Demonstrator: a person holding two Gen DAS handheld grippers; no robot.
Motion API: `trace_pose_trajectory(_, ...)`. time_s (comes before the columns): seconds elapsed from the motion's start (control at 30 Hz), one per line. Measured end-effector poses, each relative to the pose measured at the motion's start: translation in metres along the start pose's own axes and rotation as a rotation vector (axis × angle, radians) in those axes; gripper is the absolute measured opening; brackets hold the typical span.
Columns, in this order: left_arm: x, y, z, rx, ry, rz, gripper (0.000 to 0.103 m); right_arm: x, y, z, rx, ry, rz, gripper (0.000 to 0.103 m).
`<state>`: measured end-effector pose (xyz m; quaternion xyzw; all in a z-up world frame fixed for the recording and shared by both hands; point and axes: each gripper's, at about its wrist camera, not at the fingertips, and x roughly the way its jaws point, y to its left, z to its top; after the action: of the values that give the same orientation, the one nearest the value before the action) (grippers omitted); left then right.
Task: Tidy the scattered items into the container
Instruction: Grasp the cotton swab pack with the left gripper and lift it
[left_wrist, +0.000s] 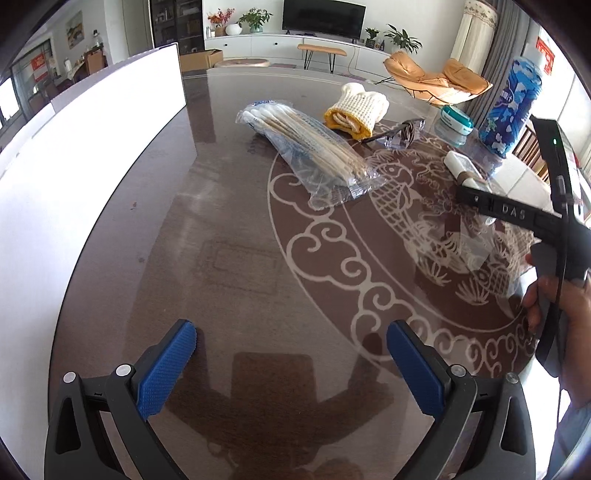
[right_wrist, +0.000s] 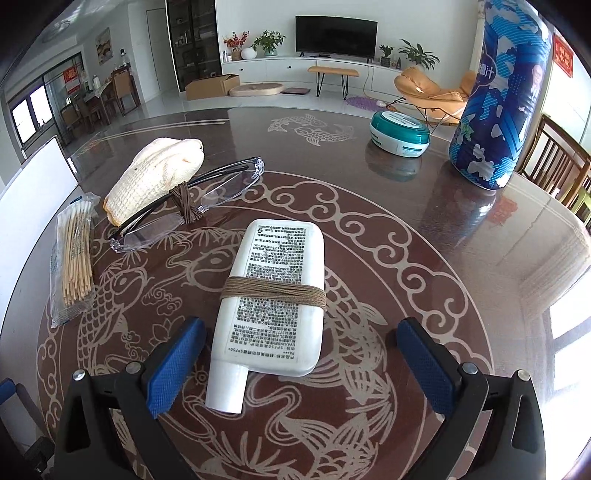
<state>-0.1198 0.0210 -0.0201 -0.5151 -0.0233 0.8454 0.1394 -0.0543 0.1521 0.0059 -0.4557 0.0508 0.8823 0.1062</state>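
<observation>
A smooth, flat-sided white container (left_wrist: 92, 122) is standing along the left edge of the glossy brown table (left_wrist: 207, 236), whose glass-like top is reflecting the room and showing a pale pattern of fish and curling clouds. The left gripper (left_wrist: 291, 336) is hovering over bare tabletop with its knurled blue pads (left_wrist: 168, 369) spread wide apart, gripping nothing.

Right of the container, a crinkled clear plastic bag of cotton swabs (right_wrist: 72, 258) with thin wooden sticks is lying flat. Next to it, a folded cream knit glove (right_wrist: 155, 181) with a coarse woven texture and a yellow cuff is resting on the table. A pair of glasses (right_wrist: 184, 206) with clear lenses and thin dark arms is leaning against the glove, bound at the middle with brown cord.

Further right, a flat white plastic tube (right_wrist: 273, 295) with rounded corners and dense black print is lying cap toward the camera, wrapped around its middle with the same brown cord. The right gripper (right_wrist: 301, 354) is sitting low around the tube's cap end, its ribbed blue fingers (right_wrist: 177, 365) spread open on either side and not touching it.

Beyond, a squat round teal and white jar (right_wrist: 400, 134) is sitting well apart, and a tall blue and white patterned cylinder (right_wrist: 498, 103) is standing upright at the far right.
</observation>
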Motion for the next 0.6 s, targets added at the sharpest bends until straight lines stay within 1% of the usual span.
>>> trace_pose_trajectory(0.03, 0.001, 0.004, 0.012, -0.045, -0.001, -0.035, 0.103, 0.000, 0.000, 0.000, 0.000, 0.000, 0.000, 0.103)
trace_pose_trajectory(0.07, 0.003, 0.007, 0.026, -0.082, -0.008, -0.049, 0.103, 0.000, 0.000, 0.000, 0.000, 0.000, 0.000, 0.103)
trace_pose_trajectory(0.17, 0.009, 0.006, 0.062, -0.127, -0.039, -0.033, 0.103, 0.000, 0.000, 0.000, 0.000, 0.000, 0.000, 0.103)
trace_pose_trajectory(0.3, 0.030, 0.000, 0.095, -0.165, -0.044, -0.025, 0.103, 0.000, 0.000, 0.000, 0.000, 0.000, -0.001, 0.103)
trace_pose_trajectory(0.4, 0.044, -0.004, 0.112, -0.177, -0.048, -0.009, 0.103, 0.000, 0.001, 0.000, -0.001, 0.000, -0.001, 0.103)
trace_pose_trajectory(0.47, 0.055, -0.008, 0.119, -0.174, -0.048, 0.023, 0.103, 0.000, 0.001, -0.001, 0.000, 0.000, -0.001, 0.103)
trace_pose_trajectory(0.53, 0.066, -0.010, 0.123, -0.177, -0.032, 0.068, 0.103, 0.000, 0.001, -0.001, 0.000, 0.000, -0.001, 0.103)
trace_pose_trajectory(0.6, 0.076, -0.010, 0.124, -0.186, -0.022, 0.089, 0.103, 0.000, 0.001, -0.001, 0.000, 0.000, -0.001, 0.103)
